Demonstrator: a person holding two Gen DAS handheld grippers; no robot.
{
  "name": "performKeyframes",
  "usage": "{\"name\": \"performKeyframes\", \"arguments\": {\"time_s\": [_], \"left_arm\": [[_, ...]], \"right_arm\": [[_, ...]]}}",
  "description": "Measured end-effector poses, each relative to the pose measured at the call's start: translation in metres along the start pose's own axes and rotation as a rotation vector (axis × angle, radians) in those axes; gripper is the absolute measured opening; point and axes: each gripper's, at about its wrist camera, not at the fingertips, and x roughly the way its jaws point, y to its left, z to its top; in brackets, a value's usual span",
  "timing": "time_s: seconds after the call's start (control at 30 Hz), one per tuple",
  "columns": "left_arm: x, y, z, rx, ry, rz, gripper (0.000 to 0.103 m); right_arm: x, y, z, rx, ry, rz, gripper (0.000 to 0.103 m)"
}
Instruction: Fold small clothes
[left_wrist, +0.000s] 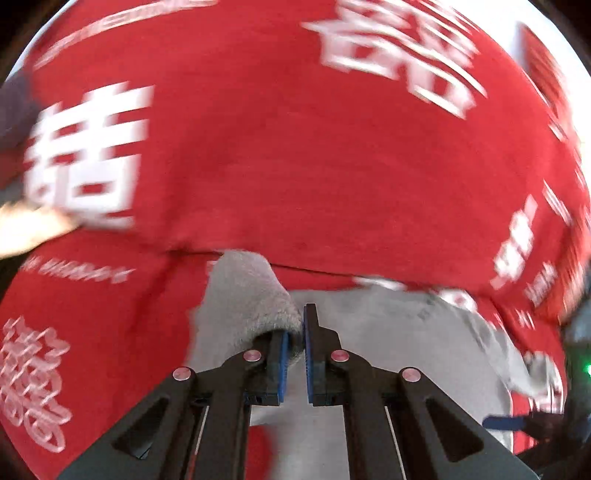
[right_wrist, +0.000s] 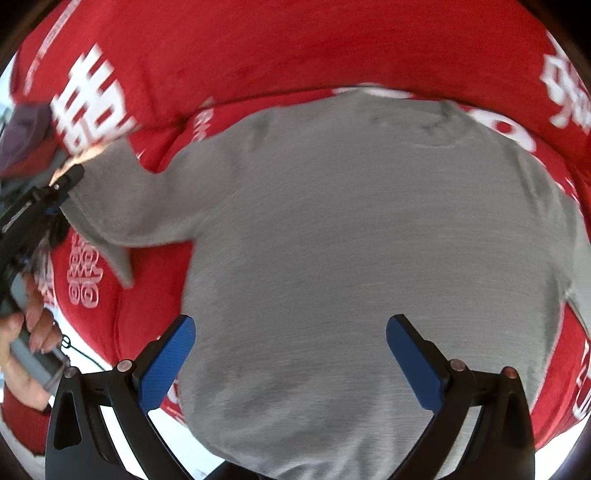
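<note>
A small grey sweater (right_wrist: 332, 240) lies flat on a red cloth (right_wrist: 258, 44) printed with white characters. My left gripper (left_wrist: 295, 328) is shut on the cuff of the sweater's sleeve (left_wrist: 251, 295), which bunches up around its left pad. The right wrist view shows that same left gripper (right_wrist: 62, 181) at the far left, holding the sleeve (right_wrist: 122, 206) lifted off the cloth. My right gripper (right_wrist: 291, 325) hovers over the sweater's body, pointing nearly straight down. It is open wide, with nothing between its blue pads (right_wrist: 166, 365).
The red cloth (left_wrist: 295, 147) covers nearly the whole surface. A dark purple piece of fabric (right_wrist: 22, 129) lies at its far left edge. A person's hand (right_wrist: 26, 332) grips the left gripper's handle. A white surface shows below the cloth's near edge.
</note>
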Motion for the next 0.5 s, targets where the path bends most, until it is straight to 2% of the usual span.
{"name": "performKeyframes", "arguments": {"time_s": [0.07, 0.13, 0.2, 0.27, 0.37, 0.43, 0.47, 0.5], "left_arm": [[0.022, -0.038, -0.005, 0.055, 0.04, -0.054, 0.008], [0.048, -0.072, -0.015, 0.114, 0.093, -0.077, 0.008], [0.064, -0.094, -0.027, 0.16, 0.129, -0.05, 0.009], [0.079, -0.109, -0.041, 0.218, 0.173, 0.031, 0.009], [0.077, -0.106, -0.053, 0.221, 0.208, 0.03, 0.009], [0.067, -0.098, -0.056, 0.217, 0.226, 0.047, 0.053], [0.062, -0.093, -0.057, 0.208, 0.222, 0.068, 0.093], [0.052, -0.087, -0.057, 0.198, 0.196, 0.093, 0.097]], "right_arm": [[-0.009, -0.025, 0.001, 0.053, -0.02, -0.014, 0.103], [-0.015, -0.05, -0.001, 0.106, -0.036, -0.026, 0.103], [-0.019, -0.078, -0.005, 0.17, -0.039, -0.036, 0.103], [-0.02, -0.103, -0.009, 0.242, -0.033, -0.038, 0.103], [-0.019, -0.13, -0.019, 0.31, -0.024, -0.041, 0.103], [-0.018, -0.139, -0.023, 0.32, -0.018, -0.047, 0.103], [-0.018, -0.139, -0.023, 0.313, -0.018, -0.049, 0.103], [-0.018, -0.138, -0.022, 0.303, -0.019, -0.05, 0.103]]}}
